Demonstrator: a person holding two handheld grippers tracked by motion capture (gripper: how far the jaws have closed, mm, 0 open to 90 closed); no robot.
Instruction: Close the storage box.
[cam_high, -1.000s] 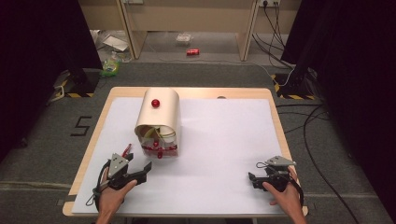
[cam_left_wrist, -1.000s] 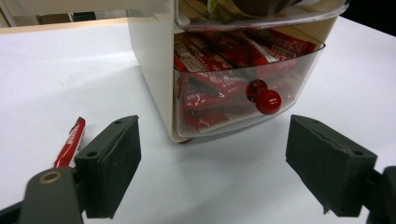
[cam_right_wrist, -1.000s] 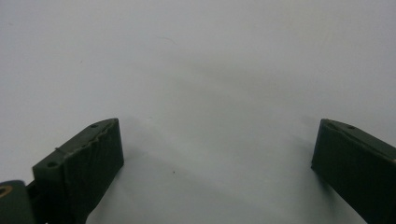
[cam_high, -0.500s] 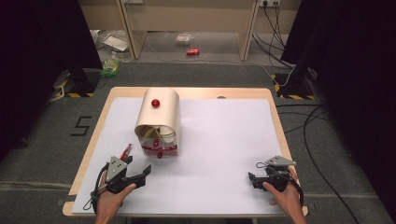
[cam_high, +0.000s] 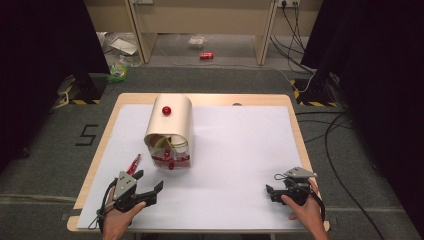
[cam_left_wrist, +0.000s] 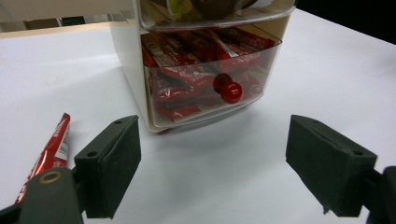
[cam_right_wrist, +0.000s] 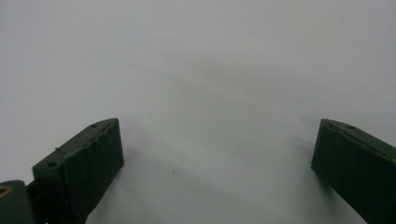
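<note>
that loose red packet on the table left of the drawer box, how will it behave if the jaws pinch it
The red packet looks thin and flat, so probably light and floppy. Its glossy wrapper may slip between the jaws. Lying flush on the white table, it likely slides when nudged rather than rolls.

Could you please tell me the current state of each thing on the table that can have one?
Cabinet: upright on the table.
Lower drawer: shut or nearly so, full of red packets.
Upper drawer: holds items, too cropped to tell if shut.
Loose packet: lying flat on the table, left of the cabinet.
Left gripper: open, empty.
Right gripper: open, empty.
</note>
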